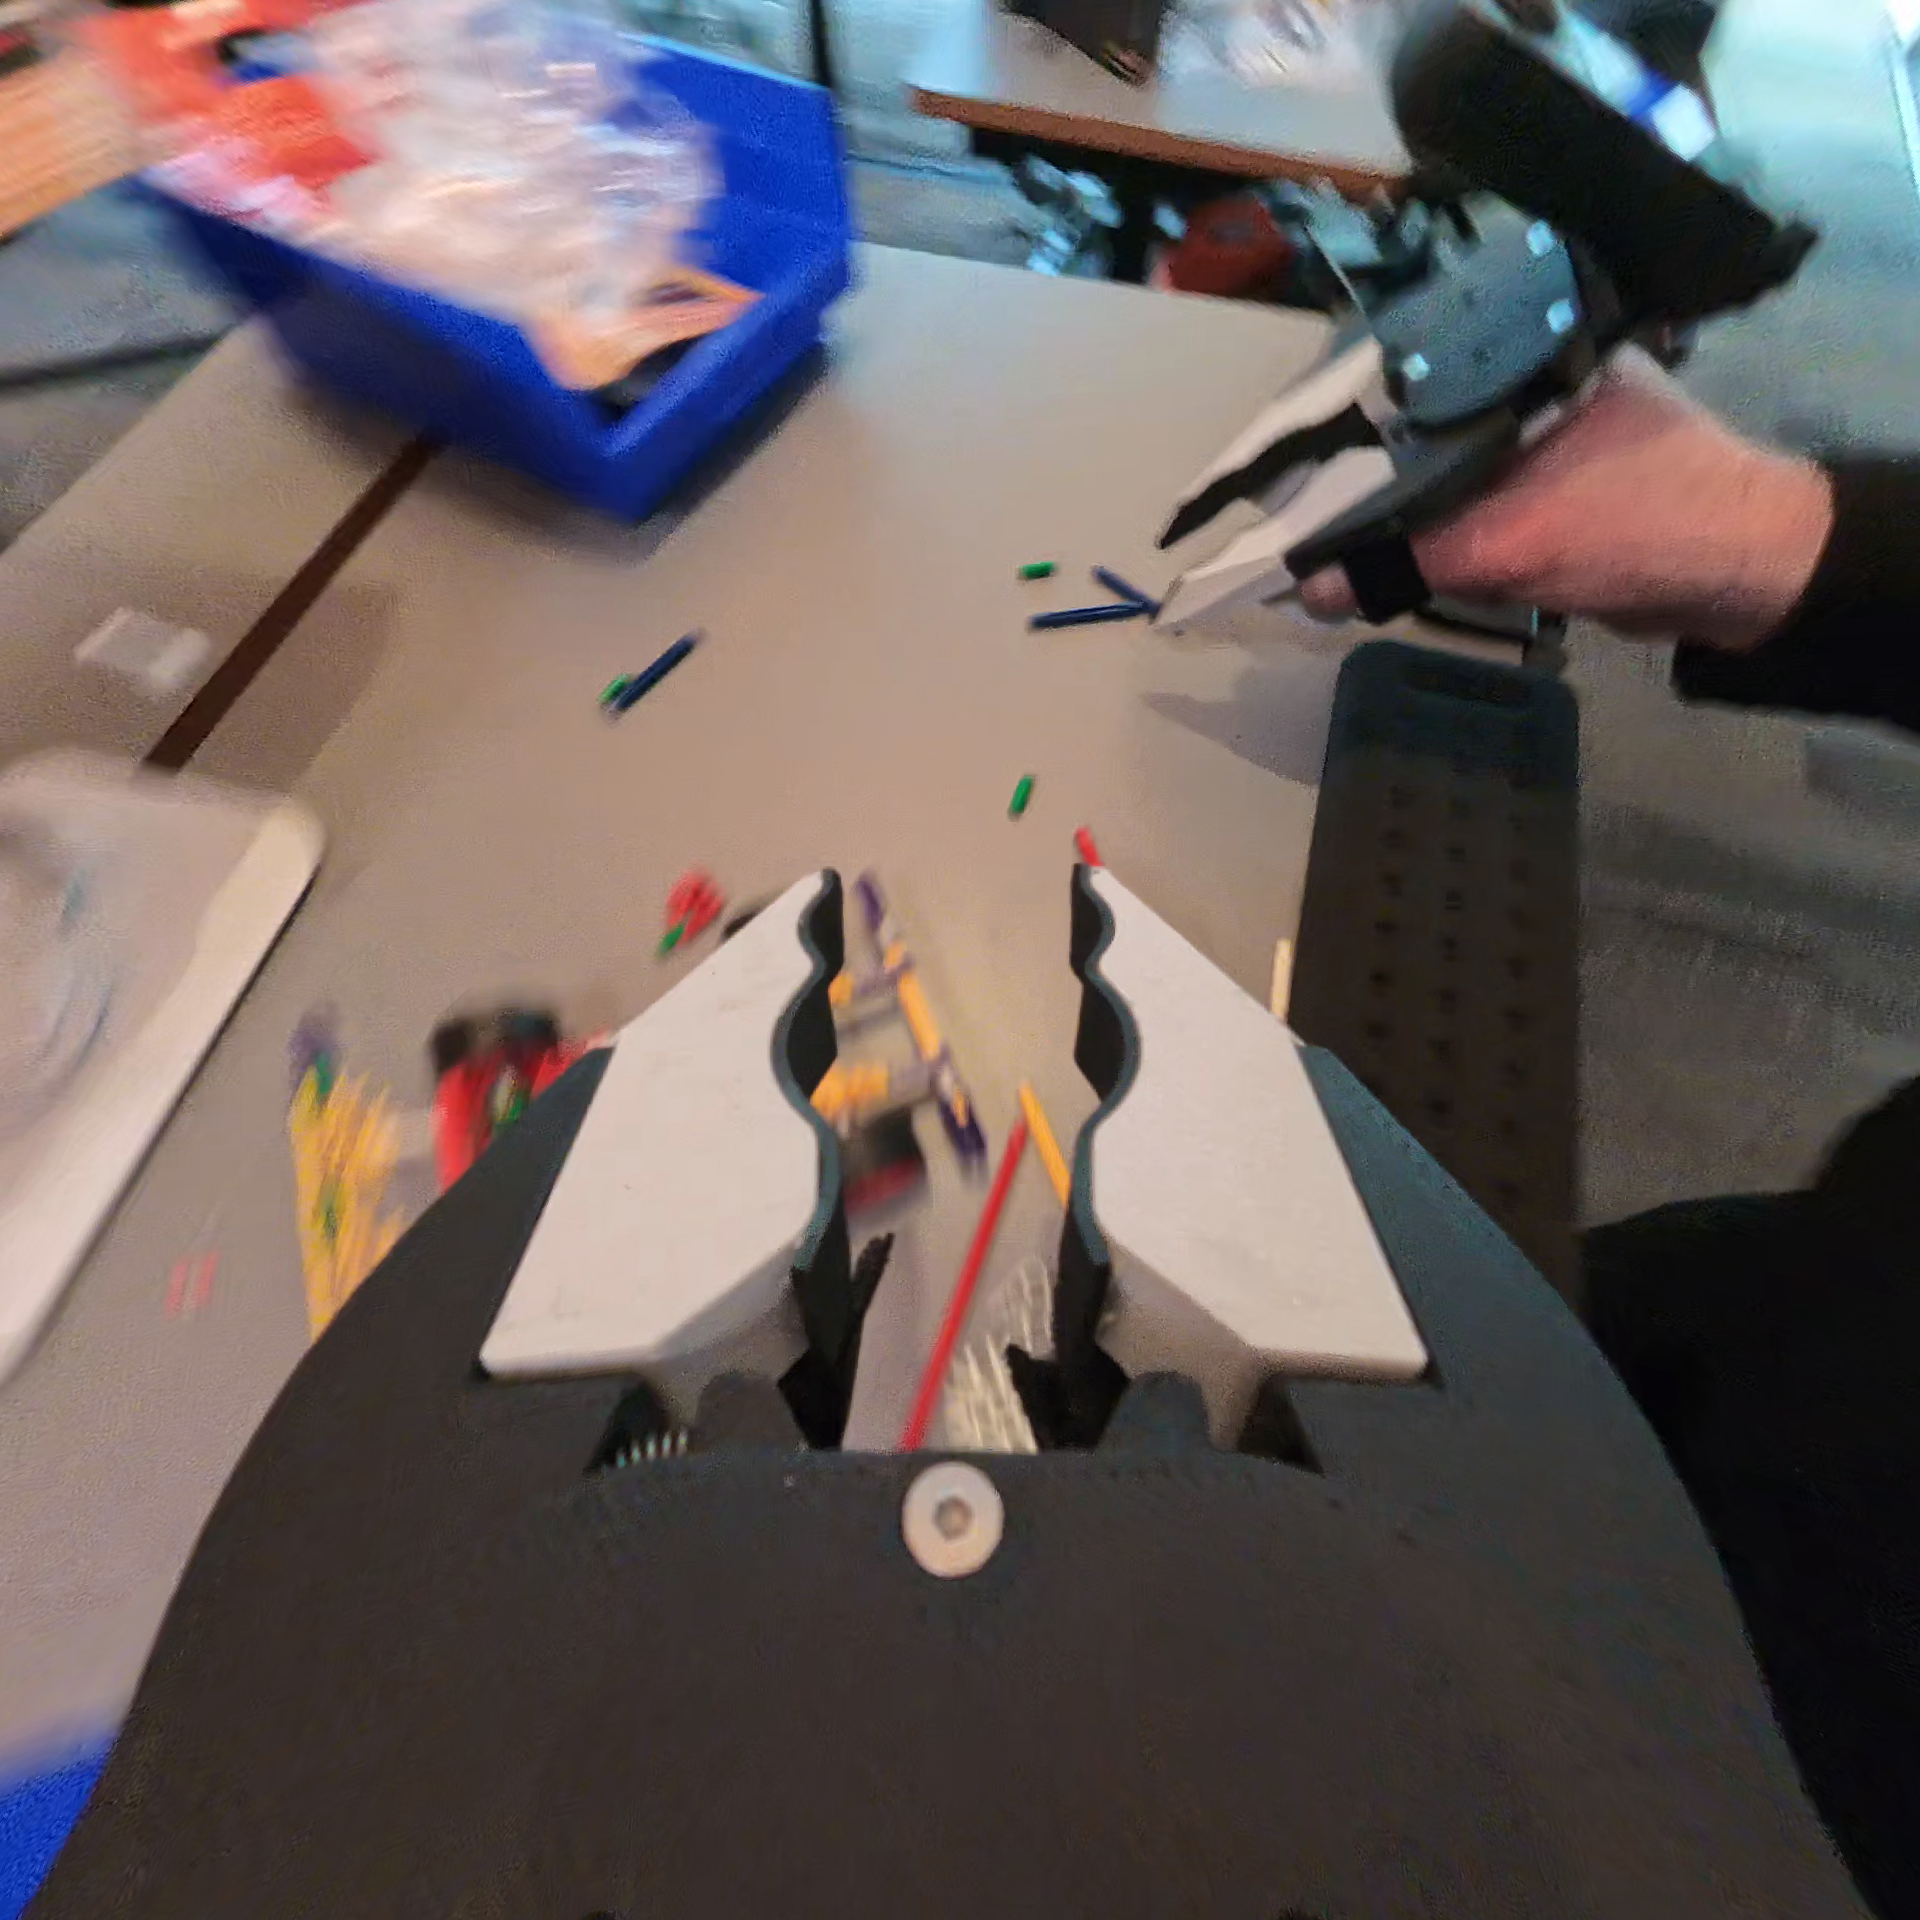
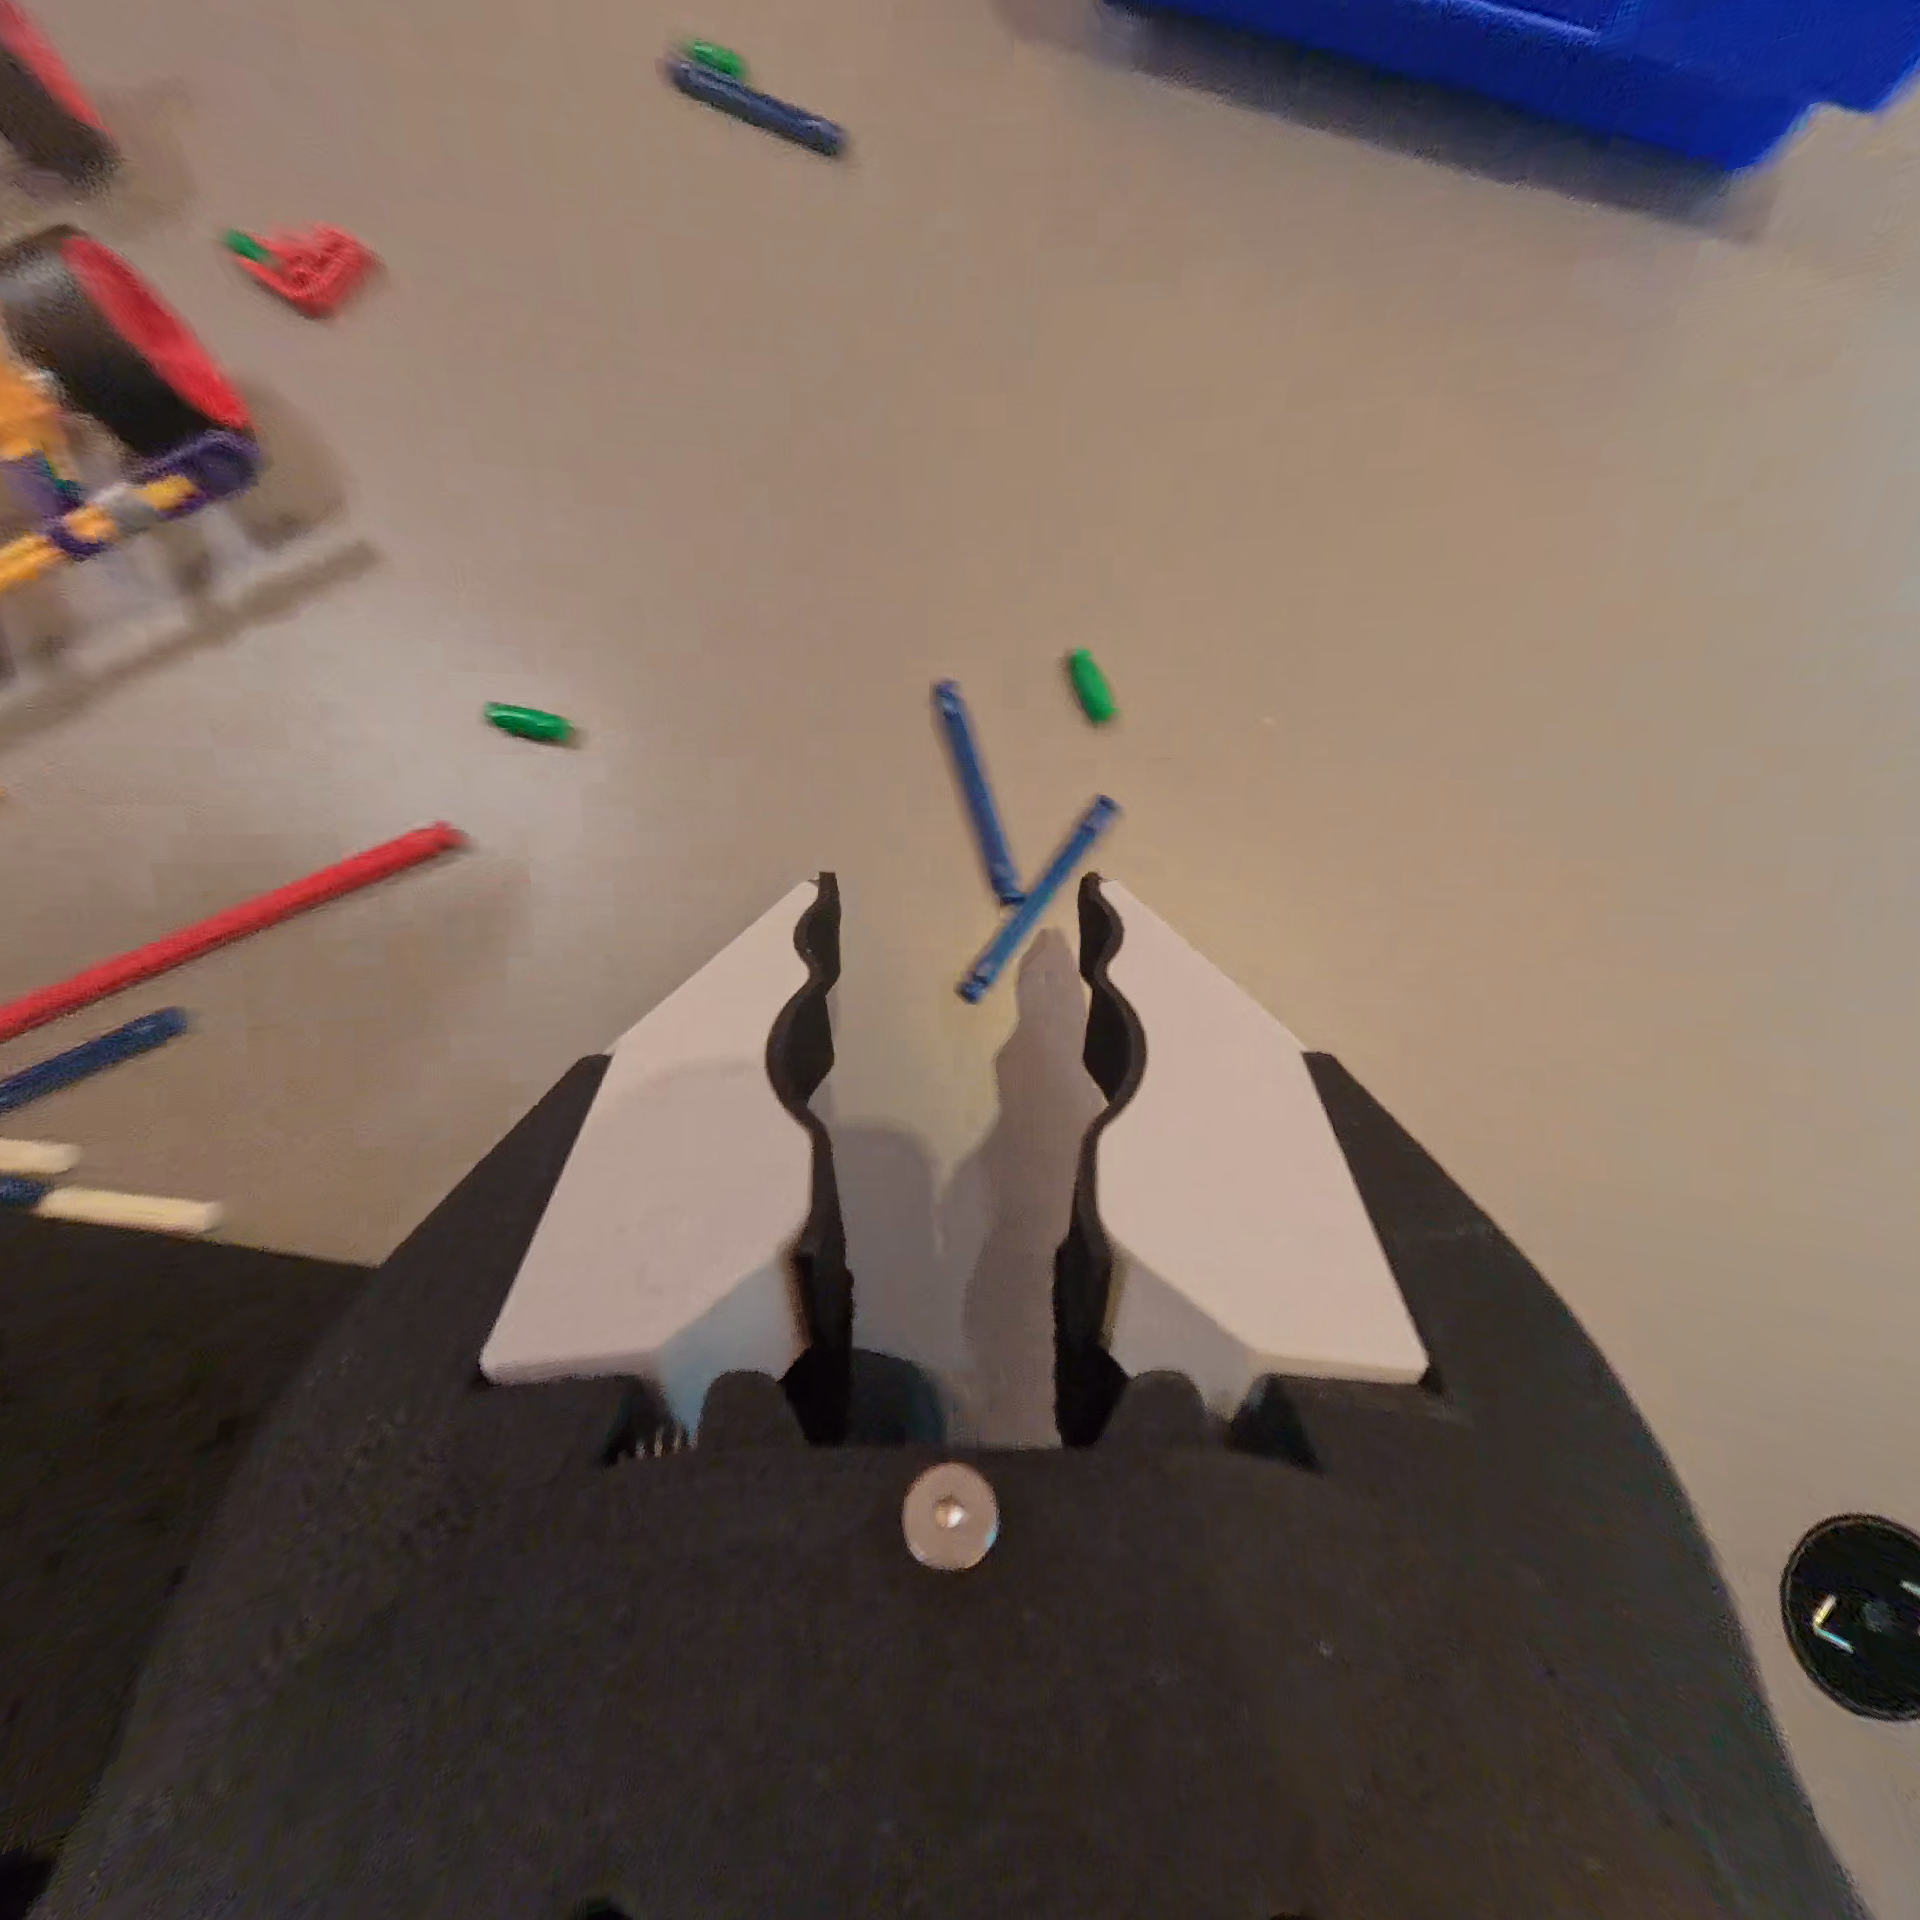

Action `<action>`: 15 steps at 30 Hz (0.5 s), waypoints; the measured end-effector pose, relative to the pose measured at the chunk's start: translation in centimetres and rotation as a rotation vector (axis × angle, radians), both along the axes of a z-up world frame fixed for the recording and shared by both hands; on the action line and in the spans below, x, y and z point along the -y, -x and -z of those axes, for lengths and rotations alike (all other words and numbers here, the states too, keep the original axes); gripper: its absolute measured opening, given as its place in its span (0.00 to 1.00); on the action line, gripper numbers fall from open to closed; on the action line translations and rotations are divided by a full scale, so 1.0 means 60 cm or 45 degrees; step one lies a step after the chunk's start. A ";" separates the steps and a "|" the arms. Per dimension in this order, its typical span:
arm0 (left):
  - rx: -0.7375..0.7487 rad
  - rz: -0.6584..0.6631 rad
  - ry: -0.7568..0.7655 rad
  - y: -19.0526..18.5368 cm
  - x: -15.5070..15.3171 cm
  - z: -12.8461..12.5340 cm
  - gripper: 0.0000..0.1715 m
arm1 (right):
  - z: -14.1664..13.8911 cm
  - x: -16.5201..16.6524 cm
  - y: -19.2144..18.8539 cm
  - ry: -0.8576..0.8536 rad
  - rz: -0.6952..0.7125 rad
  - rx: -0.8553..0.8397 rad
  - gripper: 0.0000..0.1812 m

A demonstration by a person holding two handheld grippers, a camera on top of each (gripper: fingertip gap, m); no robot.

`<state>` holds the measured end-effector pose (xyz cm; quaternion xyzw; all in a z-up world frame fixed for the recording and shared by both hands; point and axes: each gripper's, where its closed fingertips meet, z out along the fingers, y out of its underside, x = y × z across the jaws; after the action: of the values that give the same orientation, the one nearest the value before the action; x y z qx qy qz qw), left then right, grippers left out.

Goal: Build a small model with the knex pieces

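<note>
Two grippers are over a grey table. Both have their jaws apart and hold nothing.

Only the left wrist view shows the hand holding the right gripper, far off at the right, with its tips down near two crossed blue sticks. That view also shows the blue bin full of blurry bags, a white tray at the left edge, a black strip with holes at the right edge of the table, a yellow bundle, and a second table behind. The left gripper hangs over a purple and yellow toy build and a long red stick.

Only the right wrist view shows a black round thing low at the right. Here the right gripper sits just by the two crossed blue sticks; one stick reaches in between the tips. The toy build lies at the far left edge, and only a corner of the bin shows at the top.

The middle and right of the table are mostly bare.

In the right wrist view I count four green bits, four blue sticks, one long red stick, one small red piece and two white sticks
</note>
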<state>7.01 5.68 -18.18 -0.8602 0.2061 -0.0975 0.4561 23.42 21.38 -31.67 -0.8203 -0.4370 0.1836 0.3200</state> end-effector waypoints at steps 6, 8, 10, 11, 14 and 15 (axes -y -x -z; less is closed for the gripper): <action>-0.377 0.626 0.095 -0.198 -0.209 0.166 0.24 | 0.048 -0.022 -0.027 0.061 0.050 0.043 0.20; -0.512 0.711 0.129 -0.212 -0.251 0.212 0.22 | 0.052 -0.026 -0.029 0.047 0.051 0.040 0.16; -0.499 0.789 0.155 -0.232 -0.274 0.234 0.21 | 0.053 -0.029 -0.032 0.039 0.045 0.048 0.12; -0.509 0.835 0.156 -0.238 -0.282 0.242 0.19 | 0.053 -0.030 -0.032 0.034 0.035 0.047 0.10; -0.555 0.964 0.206 -0.246 -0.288 0.272 0.15 | 0.054 -0.027 -0.030 0.034 -0.006 0.019 0.01; -0.545 0.979 0.209 -0.249 -0.291 0.273 0.14 | 0.054 -0.027 -0.029 0.036 -0.013 0.011 0.01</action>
<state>21.95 23.12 -34.58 -0.7553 0.5921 -0.0955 0.2641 25.16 23.00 -34.89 -0.8233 -0.4398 0.1878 0.3057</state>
